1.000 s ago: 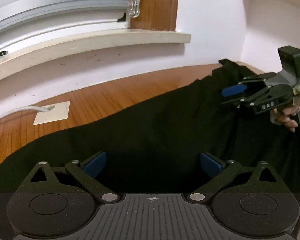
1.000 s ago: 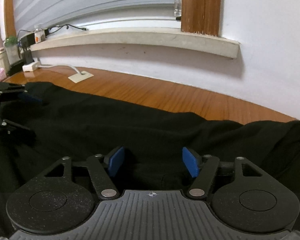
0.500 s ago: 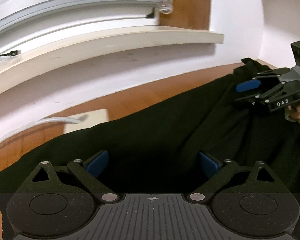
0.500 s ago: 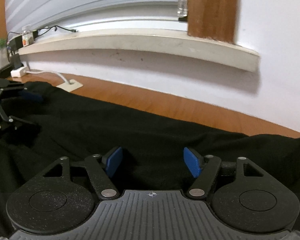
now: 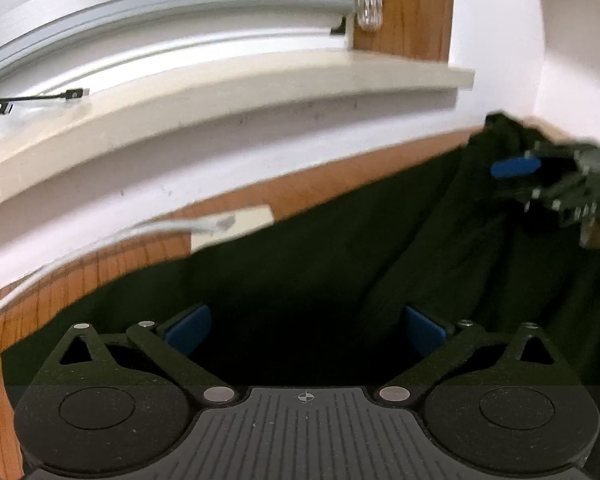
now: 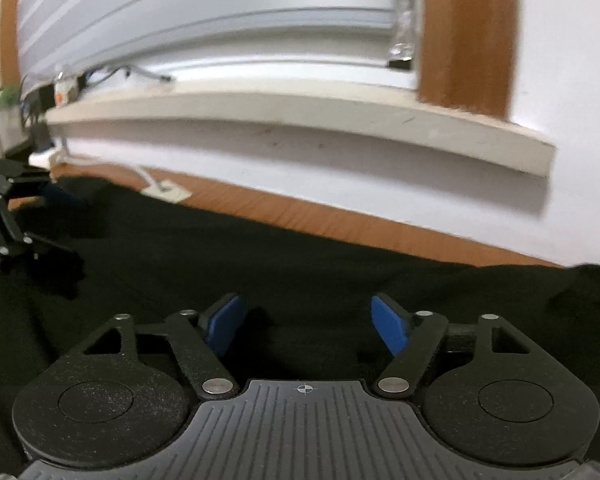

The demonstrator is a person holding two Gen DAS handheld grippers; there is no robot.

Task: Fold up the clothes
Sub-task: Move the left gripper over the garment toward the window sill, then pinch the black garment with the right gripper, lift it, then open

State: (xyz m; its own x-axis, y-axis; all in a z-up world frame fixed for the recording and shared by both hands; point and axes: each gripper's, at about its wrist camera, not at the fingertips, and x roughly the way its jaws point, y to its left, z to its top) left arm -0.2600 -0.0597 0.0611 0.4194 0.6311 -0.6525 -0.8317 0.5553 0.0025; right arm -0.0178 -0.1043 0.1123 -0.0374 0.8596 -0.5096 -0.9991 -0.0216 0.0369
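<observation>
Hovering both grippers over a black garment (image 5: 320,264) spread on the wooden surface (image 5: 80,276), jaws empty.

Left gripper (image 5: 306,330): jaws opening, wide apart, nothing between the pads, cloth just below/ahead. Right gripper (image 6: 304,326): jaws also opening, less wide, no fabric pinched; dark cloth under it. Garment lies w/ its long axis running left–right along the wall under the window sill (image 5: 220,92), far edge parallel to the wall, a bunched end rising at the right near the corner. Each gripper sits over its own half: left nearer the end by the floor-type socket plate (image 5: 232,226), right nearer the bunched end. Which end is collar or hem: can't tell. Next prob. a grab at the near edge, both sides.
</observation>
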